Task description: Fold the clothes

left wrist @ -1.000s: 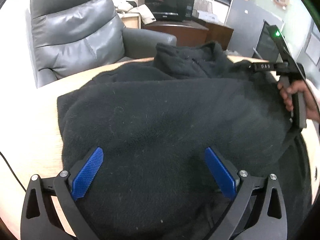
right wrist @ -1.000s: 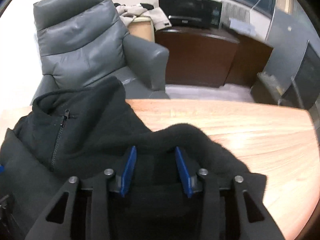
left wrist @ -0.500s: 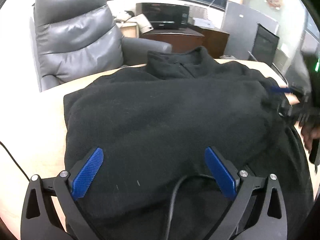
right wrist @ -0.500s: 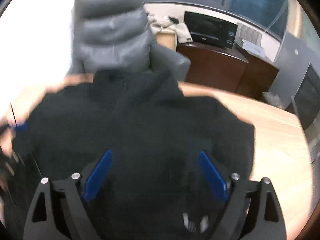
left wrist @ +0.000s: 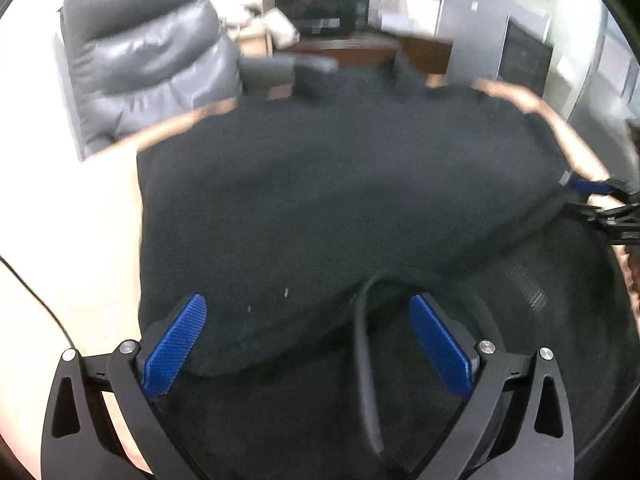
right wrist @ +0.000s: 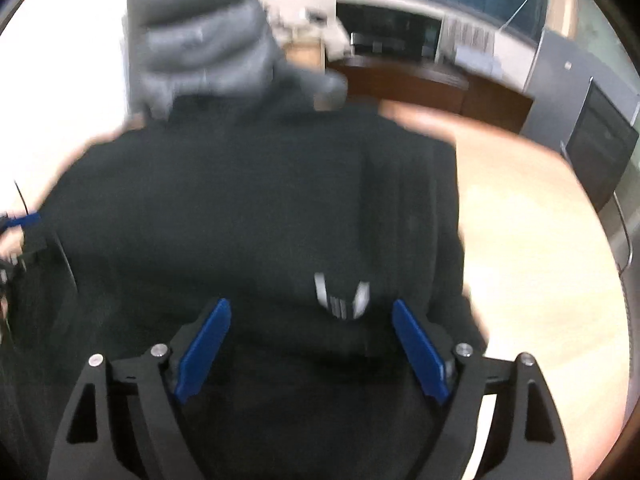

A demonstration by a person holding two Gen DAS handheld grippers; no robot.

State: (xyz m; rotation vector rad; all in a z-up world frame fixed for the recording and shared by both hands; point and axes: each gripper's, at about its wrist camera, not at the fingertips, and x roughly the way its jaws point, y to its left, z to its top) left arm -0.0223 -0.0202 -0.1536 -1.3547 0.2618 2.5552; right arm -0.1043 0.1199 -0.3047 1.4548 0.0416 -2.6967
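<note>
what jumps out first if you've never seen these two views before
The big black fleece jacket fills the middle of both views, spread over a light wooden table. Behind it stands a grey leather armchair, at the table's far edge. Low in each view a pair of blue-padded fingers stands wide apart: the left gripper and the right gripper, both open above the fabric.

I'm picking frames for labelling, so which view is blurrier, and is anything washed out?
Right wrist: heavy motion blur smears the fleece and the chair; only the right gripper looks crisp. Left wrist: milder blur, worst along the far table edge; the left gripper is sharp. Both: the upper-left background is blown out white, and fisheye bends the edges.
</note>
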